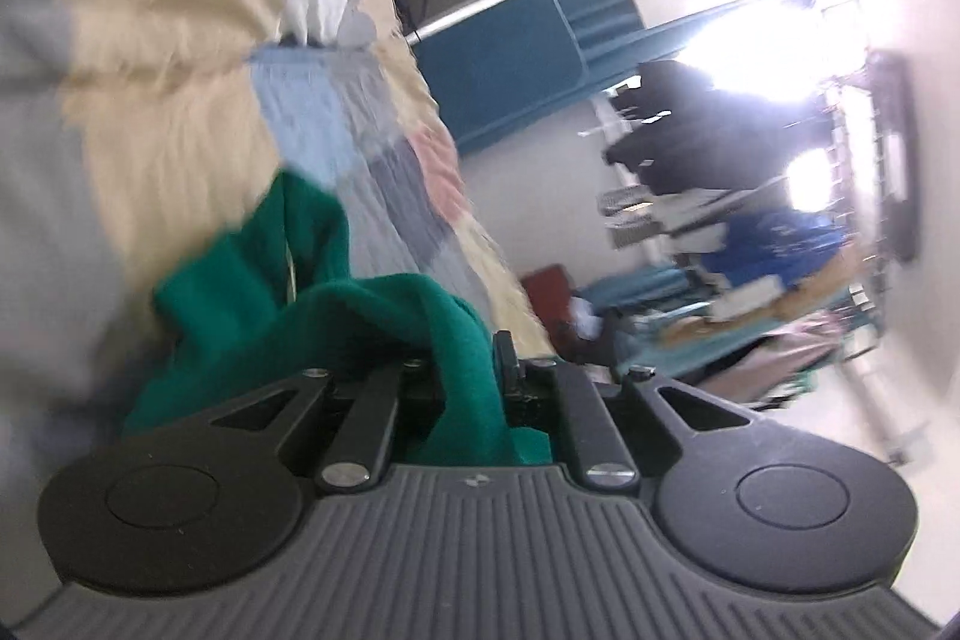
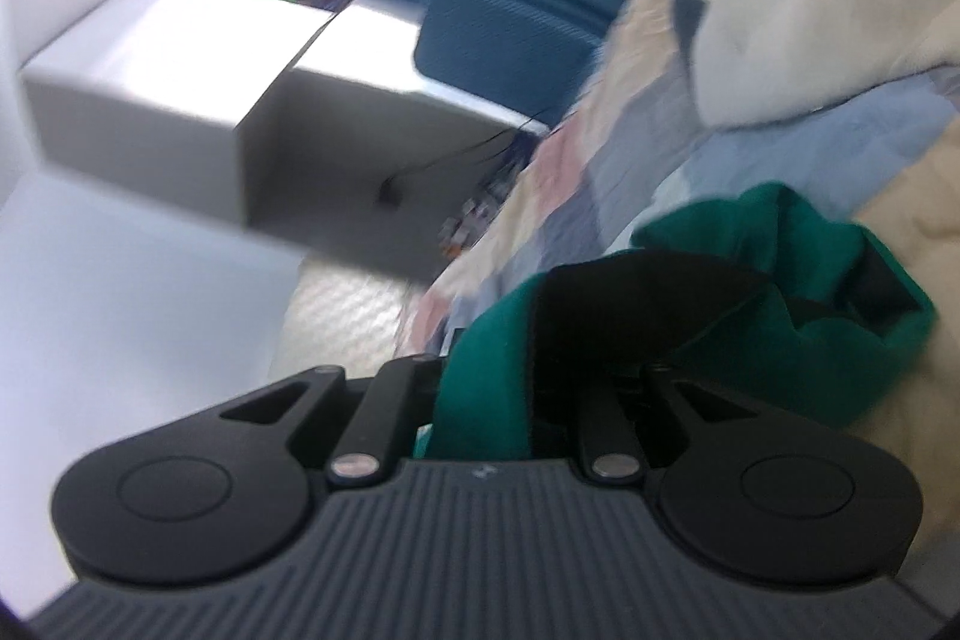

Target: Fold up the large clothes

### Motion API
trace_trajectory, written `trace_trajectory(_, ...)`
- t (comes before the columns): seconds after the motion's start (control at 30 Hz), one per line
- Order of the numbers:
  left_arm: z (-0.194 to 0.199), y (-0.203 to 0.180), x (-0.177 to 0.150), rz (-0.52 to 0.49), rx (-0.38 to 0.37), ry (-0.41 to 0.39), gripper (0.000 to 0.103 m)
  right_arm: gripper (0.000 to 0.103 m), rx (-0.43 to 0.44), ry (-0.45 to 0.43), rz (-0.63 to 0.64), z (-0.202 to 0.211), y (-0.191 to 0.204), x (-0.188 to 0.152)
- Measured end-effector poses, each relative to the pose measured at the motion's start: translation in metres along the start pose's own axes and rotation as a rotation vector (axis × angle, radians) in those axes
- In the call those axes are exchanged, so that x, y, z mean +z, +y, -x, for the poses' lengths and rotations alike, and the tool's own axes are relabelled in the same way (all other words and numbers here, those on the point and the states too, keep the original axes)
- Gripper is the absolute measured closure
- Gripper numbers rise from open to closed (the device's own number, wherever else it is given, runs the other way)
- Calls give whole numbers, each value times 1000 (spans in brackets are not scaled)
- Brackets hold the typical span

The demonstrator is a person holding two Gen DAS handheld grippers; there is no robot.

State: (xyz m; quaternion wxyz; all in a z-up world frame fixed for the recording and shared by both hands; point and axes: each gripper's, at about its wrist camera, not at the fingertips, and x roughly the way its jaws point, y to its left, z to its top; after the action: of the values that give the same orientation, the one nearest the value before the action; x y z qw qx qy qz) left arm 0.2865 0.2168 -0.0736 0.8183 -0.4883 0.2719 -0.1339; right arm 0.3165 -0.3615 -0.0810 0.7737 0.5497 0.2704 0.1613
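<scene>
You have the green garment (image 1: 384, 316) pinched in both tongs, and it hangs in bunches over the patchwork quilt (image 1: 180, 100) of the bed. In the left wrist view the left tongs (image 1: 474, 376) sit at the lower centre of the frame, drawn narrow on a thick fold of the green cloth that runs up toward the middle left. In the right wrist view the right tongs (image 2: 528, 400) are likewise drawn narrow on the garment (image 2: 750, 232), with a dark inner face of the cloth showing at the centre right; the fingertips themselves are buried in fabric, so you cannot see how deep the bite is.

Both views are blurred and tilted, so you are likely mid-swing. To do this step well, keep both grips firm and level the two hands before you lay the cloth down. Pull gently apart until the edge between the tongs goes taut, or the bunching at the centre will be folded in. Watch that you have caught only the garment and none of the quilt beneath it.
</scene>
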Motion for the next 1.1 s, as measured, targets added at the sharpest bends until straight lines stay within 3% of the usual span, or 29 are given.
trace_trajectory(0.17, -88, -5, 40, -163, 179, 1, 90, 85, -104, -59, -117, -67, -25, 33)
trace_trajectory(0.27, -134, 12, 53, -174, 232, 18, 90, 85, -137, -63, -150, -97, -50, 46)
trace_trajectory(0.43, -193, 59, 70, -166, 245, 48, 88, 85, -146, -48, -183, -133, -94, 59)
trace_trajectory(0.63, -247, 107, 88, -106, 209, 66, 86, 85, -157, -25, -198, -164, -127, 70)
trace_trajectory(0.8, -269, 119, 91, -113, 199, 76, 86, 85, -183, -35, -225, -174, -137, 69)
trace_trajectory(1.0, -256, 108, 85, -164, 196, 61, 86, 85, -170, -34, -189, -176, -136, 67)
trace_trajectory(1.03, -251, 102, 81, -193, 193, 57, 83, 85, -167, -32, -181, -174, -134, 67)
trace_trajectory(1.1, -238, 92, 75, -234, 189, 56, 66, 83, -157, -30, -174, -171, -129, 67)
